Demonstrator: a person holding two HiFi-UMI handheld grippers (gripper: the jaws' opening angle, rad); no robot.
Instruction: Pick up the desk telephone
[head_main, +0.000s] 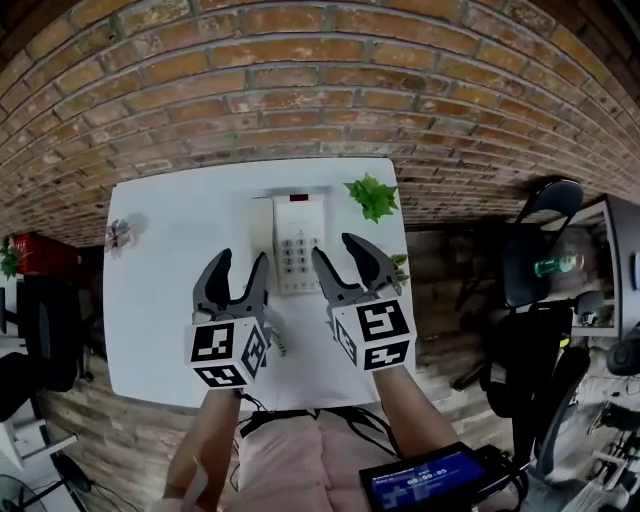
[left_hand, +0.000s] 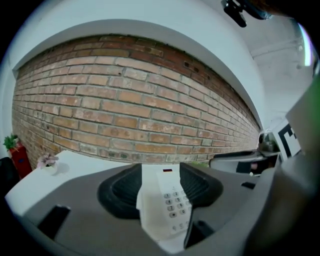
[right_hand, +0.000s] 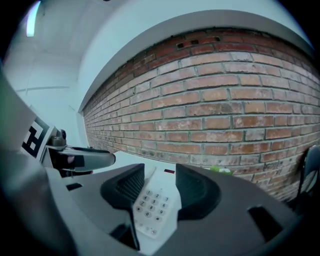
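hovering at the desk telephone, both tongs open

head view: the desk telephone (head_main: 296, 243) lies flat on the white table (head_main: 160, 310), toward the table's 12 o'clock edge by the brick wall (head_main: 300, 80), its handset on the left and its keypad on the right. a green plant (head_main: 373, 196) stands at 1 o'clock from the phone, and a small flower pot (head_main: 119, 235) sits well apart at 9 o'clock. the left gripper (head_main: 243, 262) is at 7 o'clock from the phone, its tips beside the handset side. the right gripper (head_main: 335, 247) is at 4 o'clock, its tips beside the keypad side. both point toward 12 o'clock. a dark tablet (head_main: 430, 478) shows at 5 o'clock in the frame.

left gripper view: the jaws stand about half apart and grip nothing. the phone fills the gap between them, lying on the table beyond, and neither pad presses on it. the right gripper reaches in at 3 o'clock.

right gripper view: these jaws also stand about half apart, with nothing held. the keypad shows through the gap, clear of both pads. the left gripper enters at 9 o'clock, and the plant peeks over the right jaw at 2 o'clock.
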